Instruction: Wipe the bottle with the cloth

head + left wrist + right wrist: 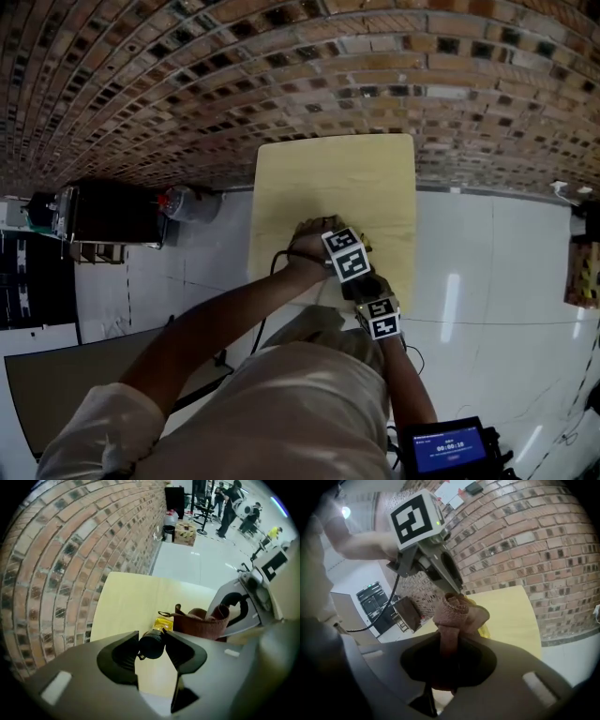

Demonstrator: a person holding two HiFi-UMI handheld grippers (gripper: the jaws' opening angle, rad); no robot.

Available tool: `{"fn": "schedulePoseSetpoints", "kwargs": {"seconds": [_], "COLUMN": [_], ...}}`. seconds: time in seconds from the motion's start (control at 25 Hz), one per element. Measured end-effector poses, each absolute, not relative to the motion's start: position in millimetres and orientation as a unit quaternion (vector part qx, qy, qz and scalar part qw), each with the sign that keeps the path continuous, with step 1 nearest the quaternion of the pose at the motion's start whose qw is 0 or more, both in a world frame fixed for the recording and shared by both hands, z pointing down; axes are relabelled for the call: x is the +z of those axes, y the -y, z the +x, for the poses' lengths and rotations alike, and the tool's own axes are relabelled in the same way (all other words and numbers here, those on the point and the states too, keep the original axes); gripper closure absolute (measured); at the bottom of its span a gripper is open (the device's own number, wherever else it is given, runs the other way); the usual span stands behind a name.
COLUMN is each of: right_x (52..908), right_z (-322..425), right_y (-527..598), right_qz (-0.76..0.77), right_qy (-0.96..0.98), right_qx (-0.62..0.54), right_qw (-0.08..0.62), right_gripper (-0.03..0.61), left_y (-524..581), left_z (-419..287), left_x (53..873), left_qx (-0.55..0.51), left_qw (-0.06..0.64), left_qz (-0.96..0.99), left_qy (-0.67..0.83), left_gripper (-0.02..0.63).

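Note:
A small bottle with a yellow label and a black cap lies along the jaws of my left gripper, which is shut on its cap end and points steeply down over the pale yellow table. My right gripper is shut on a brown cloth, bunched up against the bottle's yellow side. The same cloth sits just right of the bottle in the left gripper view. From the head view both grippers, left and right, hang close together over the table's near edge; bottle and cloth are hidden there.
The table stands against a brick wall. On the white floor to its left are a dark cabinet and a clear water jug. A device with a blue screen is at the lower right.

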State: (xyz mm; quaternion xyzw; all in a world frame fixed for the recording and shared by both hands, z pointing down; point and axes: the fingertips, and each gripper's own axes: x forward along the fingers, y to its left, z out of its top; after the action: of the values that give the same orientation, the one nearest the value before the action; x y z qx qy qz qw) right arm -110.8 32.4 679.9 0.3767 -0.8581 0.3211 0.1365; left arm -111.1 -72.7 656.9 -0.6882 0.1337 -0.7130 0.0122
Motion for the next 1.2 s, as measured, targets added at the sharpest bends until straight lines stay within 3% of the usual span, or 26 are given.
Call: {"fn": "schedulePoseSetpoints", "kwargs": {"seconds": [0.32,0.64,1.2], "right_x": [657.8,692.0,757.0], "right_z": [-131.3,-113.5,-100.7], "right_y": [9.9,17.3,14.4], "right_qz": [0.384,0.422,0.419], "right_qy": [0.876,0.832,0.792], "right_qx": [0.280,0.353,0.402], "right_qw": [0.080,0.071,0.189], "right_gripper": [0.506,0.508,0.509], "left_y": [70.5,59.7,54.9], "left_z": [-108.7,-101.8,-97.7], "left_x": [658.3,657.2,656.1], "left_qx": [-0.733,-0.736,-0.721], "left_qw": [0.002,0.039,-0.014], "left_qz": [-0.664,-0.661,-0.676], "left_qy": [-0.150,-0.140,-0.148], "left_gripper": [0.417,0.419,0.426]}}
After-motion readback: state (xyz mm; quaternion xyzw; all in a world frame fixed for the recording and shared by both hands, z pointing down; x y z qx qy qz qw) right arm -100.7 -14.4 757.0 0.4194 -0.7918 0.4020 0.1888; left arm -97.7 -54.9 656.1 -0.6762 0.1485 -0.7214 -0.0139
